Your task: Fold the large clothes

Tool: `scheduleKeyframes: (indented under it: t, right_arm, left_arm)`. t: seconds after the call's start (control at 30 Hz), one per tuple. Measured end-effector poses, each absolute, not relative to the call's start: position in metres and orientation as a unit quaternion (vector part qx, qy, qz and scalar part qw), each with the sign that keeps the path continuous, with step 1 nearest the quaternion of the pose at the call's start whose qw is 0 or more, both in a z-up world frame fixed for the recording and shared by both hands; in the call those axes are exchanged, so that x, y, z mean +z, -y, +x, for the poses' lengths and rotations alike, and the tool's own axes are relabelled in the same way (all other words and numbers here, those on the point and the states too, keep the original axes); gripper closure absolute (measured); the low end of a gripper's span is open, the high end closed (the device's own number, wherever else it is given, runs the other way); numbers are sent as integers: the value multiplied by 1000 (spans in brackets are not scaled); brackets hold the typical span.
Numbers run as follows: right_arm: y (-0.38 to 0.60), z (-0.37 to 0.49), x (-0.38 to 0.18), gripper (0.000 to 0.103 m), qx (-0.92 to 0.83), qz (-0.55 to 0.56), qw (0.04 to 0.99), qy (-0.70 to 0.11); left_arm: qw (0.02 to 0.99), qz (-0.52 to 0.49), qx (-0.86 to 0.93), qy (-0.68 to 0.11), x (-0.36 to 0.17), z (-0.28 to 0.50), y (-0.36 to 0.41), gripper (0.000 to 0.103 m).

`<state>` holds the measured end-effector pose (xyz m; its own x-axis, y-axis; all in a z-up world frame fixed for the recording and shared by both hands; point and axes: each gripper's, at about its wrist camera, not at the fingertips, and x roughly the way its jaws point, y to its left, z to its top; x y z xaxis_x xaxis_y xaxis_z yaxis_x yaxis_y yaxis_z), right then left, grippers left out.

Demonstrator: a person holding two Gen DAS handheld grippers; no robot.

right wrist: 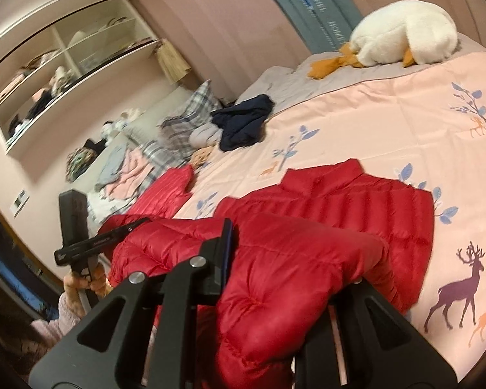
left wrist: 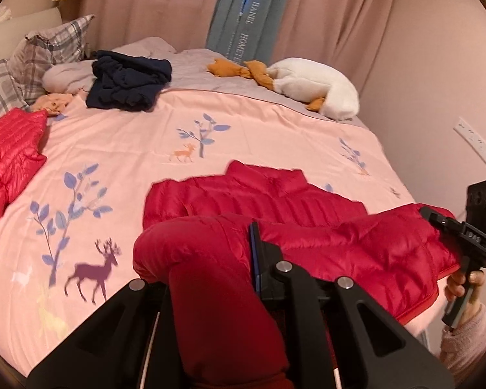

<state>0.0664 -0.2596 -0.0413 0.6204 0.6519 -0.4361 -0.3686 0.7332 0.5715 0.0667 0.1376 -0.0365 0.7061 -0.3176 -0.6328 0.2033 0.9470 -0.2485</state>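
A red down jacket (left wrist: 275, 201) lies on the pink bedspread (left wrist: 129, 168) with its collar at the far end. Its near part is lifted off the bed and stretched between both grippers. My left gripper (left wrist: 233, 246) is shut on one end of that raised edge; the fabric bulges over and hides its left finger. My right gripper (left wrist: 437, 222) grips the other end, with a person's hand below it. In the right wrist view the right gripper (right wrist: 243, 243) is shut on the jacket (right wrist: 340, 201), whose fabric covers its right finger. The left gripper (right wrist: 133, 223) pinches the far end.
A second red jacket (left wrist: 9, 155) lies at the bed's left side. A navy garment (left wrist: 129, 81), plaid pillows (left wrist: 48, 52) and a white plush goose (left wrist: 314, 87) sit at the far end. A power strip (left wrist: 476, 142) hangs on the right wall. Shelves (right wrist: 64, 71) show in the right wrist view.
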Motion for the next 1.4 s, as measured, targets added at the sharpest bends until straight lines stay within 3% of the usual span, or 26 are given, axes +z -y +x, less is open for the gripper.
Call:
scheduleKeyframes:
  t: [0.53, 1.4]
  right_arm:
    - [268, 148, -83, 87, 224, 240, 876, -353]
    - [267, 214, -140, 87, 178, 258, 857, -410]
  left_arm:
    - [926, -24, -81, -369, -67, 151, -109, 91]
    - [906, -7, -48, -419, -126, 223, -93, 91]
